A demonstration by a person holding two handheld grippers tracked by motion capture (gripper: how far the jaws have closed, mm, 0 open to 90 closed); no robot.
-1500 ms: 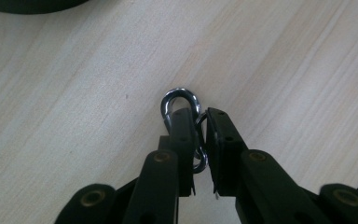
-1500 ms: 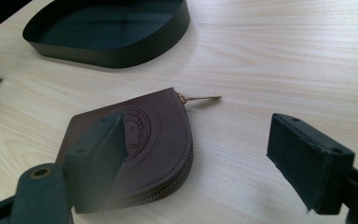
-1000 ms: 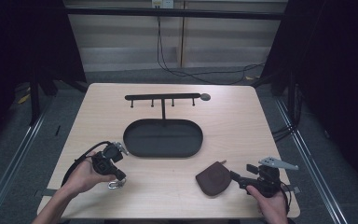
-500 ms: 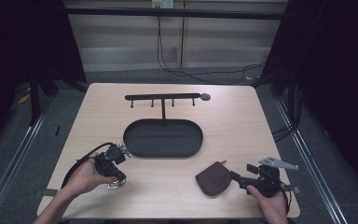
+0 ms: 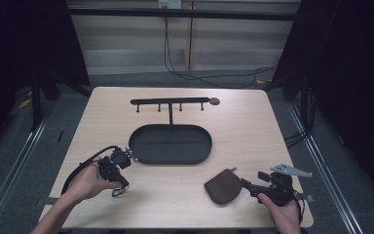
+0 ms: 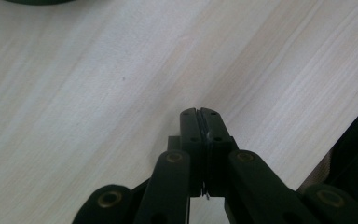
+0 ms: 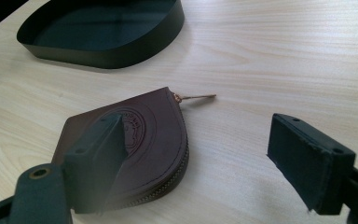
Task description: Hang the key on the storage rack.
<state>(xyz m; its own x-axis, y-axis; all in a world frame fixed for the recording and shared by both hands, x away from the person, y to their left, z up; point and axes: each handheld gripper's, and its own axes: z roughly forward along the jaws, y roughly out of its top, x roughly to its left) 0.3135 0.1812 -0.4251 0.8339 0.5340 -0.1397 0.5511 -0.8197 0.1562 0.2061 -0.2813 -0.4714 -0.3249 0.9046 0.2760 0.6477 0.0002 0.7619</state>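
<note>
My left gripper (image 5: 121, 185) sits at the table's front left, held in a hand. In the left gripper view its jaws (image 6: 199, 114) are pressed together, with a thin sliver of metal (image 6: 208, 135) pinched between the pads. A small metal ring (image 5: 118, 192) lies at its tip in the high view. A brown leather zip pouch (image 5: 222, 186) (image 7: 140, 135) lies flat at the front right. My right gripper (image 5: 247, 185) (image 7: 196, 135) is open and level beside it, one jaw over the pouch's top and the other off to the side, apart from it.
A black oval tray (image 5: 170, 144) (image 7: 98, 51) stands mid-table. Behind it is a black rack with hooks (image 5: 170, 102). A cable loops from the left gripper toward the table's (image 5: 253, 126) left edge.
</note>
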